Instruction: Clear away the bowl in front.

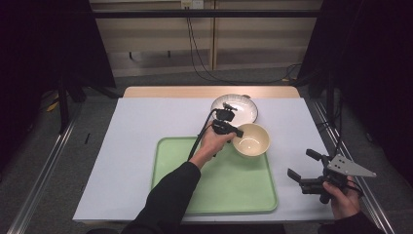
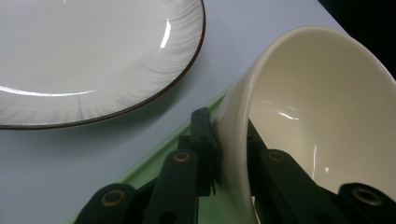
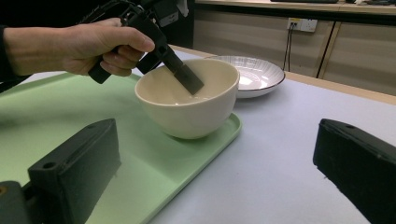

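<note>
A wide tabletop (image 1: 136,146) is sitting under a pale lavender-white sheet, with a strip of bare wood showing along its far edge. A light green tray (image 1: 229,190) is lying directly on it, near the front and centre. A white plate (image 1: 246,108) with a thin dark rim is resting on the sheet just beyond the tray's far right corner.

Clamped between the left gripper's (image 2: 224,154) matt black jaws, likely plastic, the cream bowl (image 2: 322,116) looks like glossy, smooth glazed ceramic. Beyond those jaws the white plate (image 2: 93,60) shines too, with fine ribbing and a dark rim. Under them, the green tray (image 3: 70,121) has a smooth satin finish.
</note>
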`<state>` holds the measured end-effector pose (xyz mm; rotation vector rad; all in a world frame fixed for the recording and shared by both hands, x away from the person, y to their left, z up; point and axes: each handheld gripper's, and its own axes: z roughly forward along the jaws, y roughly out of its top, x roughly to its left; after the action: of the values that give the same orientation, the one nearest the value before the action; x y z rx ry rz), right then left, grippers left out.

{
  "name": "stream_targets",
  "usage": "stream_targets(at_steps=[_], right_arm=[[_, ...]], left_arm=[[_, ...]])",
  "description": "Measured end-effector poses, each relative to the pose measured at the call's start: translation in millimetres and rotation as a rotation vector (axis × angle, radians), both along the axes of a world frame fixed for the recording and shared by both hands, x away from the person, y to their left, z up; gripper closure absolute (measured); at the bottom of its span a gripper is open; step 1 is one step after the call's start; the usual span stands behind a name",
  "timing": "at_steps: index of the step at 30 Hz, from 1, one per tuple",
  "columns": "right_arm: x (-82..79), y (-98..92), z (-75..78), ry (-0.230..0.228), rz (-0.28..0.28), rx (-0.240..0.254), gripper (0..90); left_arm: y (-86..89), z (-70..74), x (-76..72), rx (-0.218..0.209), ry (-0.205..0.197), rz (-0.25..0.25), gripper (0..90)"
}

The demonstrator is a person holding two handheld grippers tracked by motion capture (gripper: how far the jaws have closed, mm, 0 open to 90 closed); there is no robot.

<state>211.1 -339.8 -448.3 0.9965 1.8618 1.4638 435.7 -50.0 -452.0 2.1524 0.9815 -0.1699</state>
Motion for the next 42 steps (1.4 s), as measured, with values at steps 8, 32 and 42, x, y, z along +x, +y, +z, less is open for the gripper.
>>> stream_targets(at_steps=[8,32,42], right_arm=[[-0.2,-0.2,0.2,-0.002,0.0,0.003,0.2],[0.3,0.1,0.0,0.001,0.003,0.001,0.2],[0.0,-0.5,0.2,0.0,0.002,0.002,0.2]], left_arm=[[-2.5,-4.5,2.6,0.011,0.019,0.01,81.8],[-8.3,-6.6,5.5,0.024,0.014,0.022,80.4],[-6.4,-8.0,5.8,0.039,-0.025,0.012,68.7]])
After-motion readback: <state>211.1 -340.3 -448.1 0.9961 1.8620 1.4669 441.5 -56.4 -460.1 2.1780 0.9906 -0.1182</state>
